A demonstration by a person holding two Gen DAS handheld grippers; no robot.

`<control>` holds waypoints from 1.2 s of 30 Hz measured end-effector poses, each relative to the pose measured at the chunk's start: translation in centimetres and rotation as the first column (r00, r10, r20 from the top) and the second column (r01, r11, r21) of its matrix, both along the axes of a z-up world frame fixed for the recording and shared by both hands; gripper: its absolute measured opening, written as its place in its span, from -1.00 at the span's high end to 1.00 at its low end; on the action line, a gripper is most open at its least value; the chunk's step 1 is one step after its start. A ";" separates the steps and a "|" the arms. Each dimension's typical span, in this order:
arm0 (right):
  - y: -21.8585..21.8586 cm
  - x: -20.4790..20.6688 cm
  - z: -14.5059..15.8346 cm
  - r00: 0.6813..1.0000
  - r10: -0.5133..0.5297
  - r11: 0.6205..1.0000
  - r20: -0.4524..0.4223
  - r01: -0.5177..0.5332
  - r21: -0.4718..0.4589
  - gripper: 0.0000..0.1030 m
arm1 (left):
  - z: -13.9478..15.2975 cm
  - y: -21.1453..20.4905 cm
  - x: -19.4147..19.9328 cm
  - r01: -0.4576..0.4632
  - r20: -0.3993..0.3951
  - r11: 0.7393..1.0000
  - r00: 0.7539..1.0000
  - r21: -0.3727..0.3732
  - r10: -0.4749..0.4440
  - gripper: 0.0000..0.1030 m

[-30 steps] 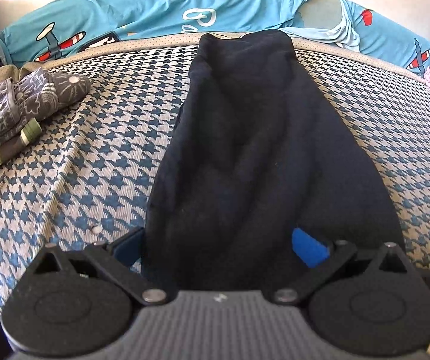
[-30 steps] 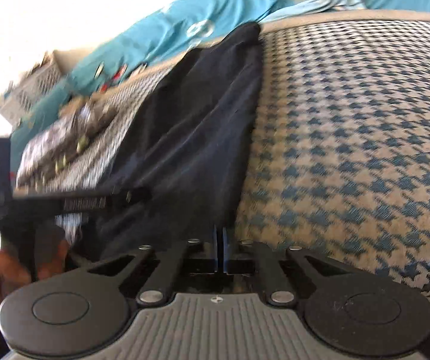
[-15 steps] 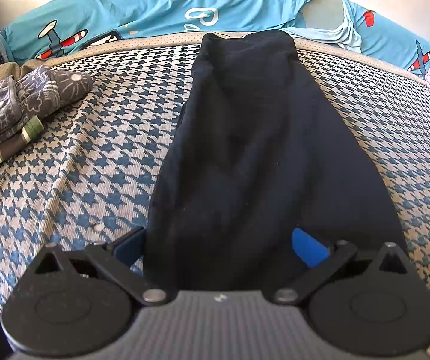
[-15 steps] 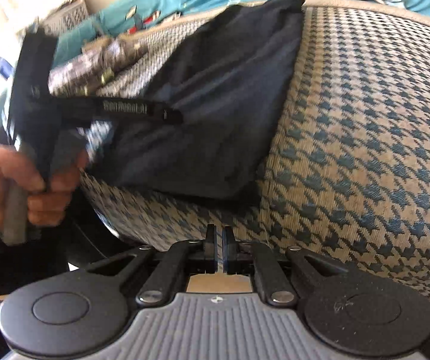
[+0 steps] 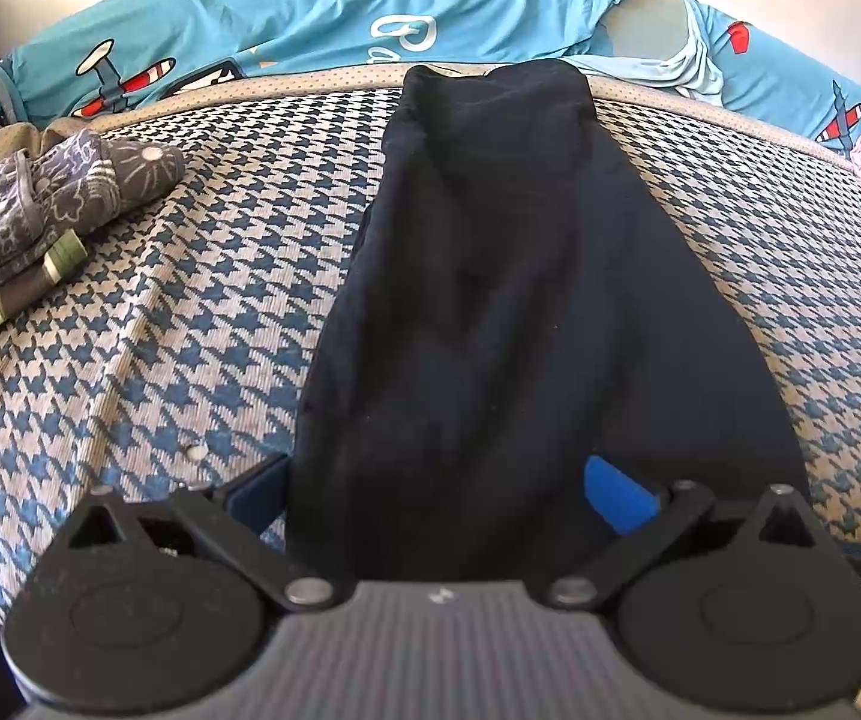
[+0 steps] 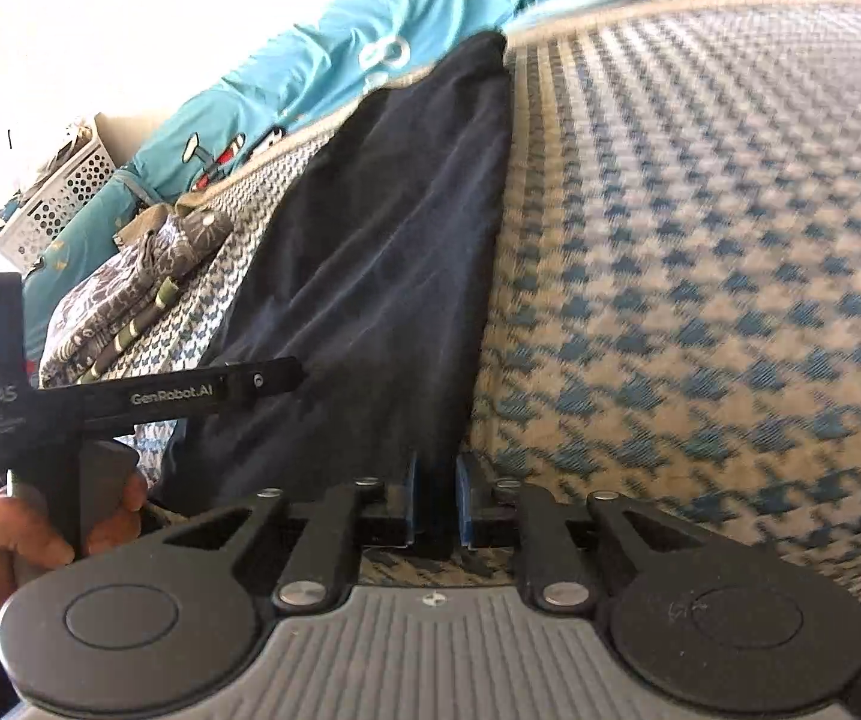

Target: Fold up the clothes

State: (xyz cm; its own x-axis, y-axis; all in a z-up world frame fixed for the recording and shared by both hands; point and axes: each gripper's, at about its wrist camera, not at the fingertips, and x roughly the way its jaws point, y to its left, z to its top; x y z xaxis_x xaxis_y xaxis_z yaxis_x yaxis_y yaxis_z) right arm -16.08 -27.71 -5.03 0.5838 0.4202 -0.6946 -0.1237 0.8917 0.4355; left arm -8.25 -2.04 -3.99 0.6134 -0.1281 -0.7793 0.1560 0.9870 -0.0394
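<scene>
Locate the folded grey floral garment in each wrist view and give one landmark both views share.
Left wrist: the grey floral garment lies at the left edge, on the houndstooth cushion, left of the dark garment.
Right wrist: the same garment sits centre-left, above the left gripper.
Shared landmark: the turquoise airplane-print fabric behind the cushion.

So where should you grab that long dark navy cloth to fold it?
Probably by the near end of the long dark navy cloth, one corner per gripper, coming from the front edge of the houndstooth cushion. It lies flat and narrow, running straight away, so the near hem could lift over to the far end.
</scene>
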 end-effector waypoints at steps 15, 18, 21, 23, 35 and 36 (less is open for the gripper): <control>3.7 -2.8 0.4 0.967 0.256 0.960 -0.012 -0.256 -0.118 0.87 | 0.2 0.3 0.0 -0.015 -0.006 1.000 1.000 -0.021 0.015 -1.00; 2.9 -3.0 0.7 0.977 0.214 0.971 0.008 -0.212 -0.107 0.86 | 0.2 0.4 0.0 -0.017 -0.006 1.000 1.000 -0.023 0.017 -1.00; 1.8 -3.0 1.4 0.987 0.154 0.986 0.036 -0.151 -0.071 0.85 | 0.3 0.3 -0.3 -0.011 -0.005 1.000 1.000 -0.025 0.011 -1.00; 1.4 -2.9 1.8 0.991 0.120 0.992 0.053 -0.118 -0.052 0.85 | 0.3 0.1 -0.4 0.000 -0.004 1.000 1.000 -0.024 0.000 -1.00; 0.3 0.7 -0.2 1.000 -0.006 0.995 -0.030 0.009 0.103 0.49 | 0.2 0.0 -0.5 0.007 -0.007 1.000 1.000 -0.024 -0.007 -1.00; 0.6 0.8 -0.2 1.000 0.000 0.995 -0.026 0.003 0.096 0.47 | 0.2 0.0 -0.5 0.006 -0.007 1.000 1.000 -0.025 -0.006 -1.00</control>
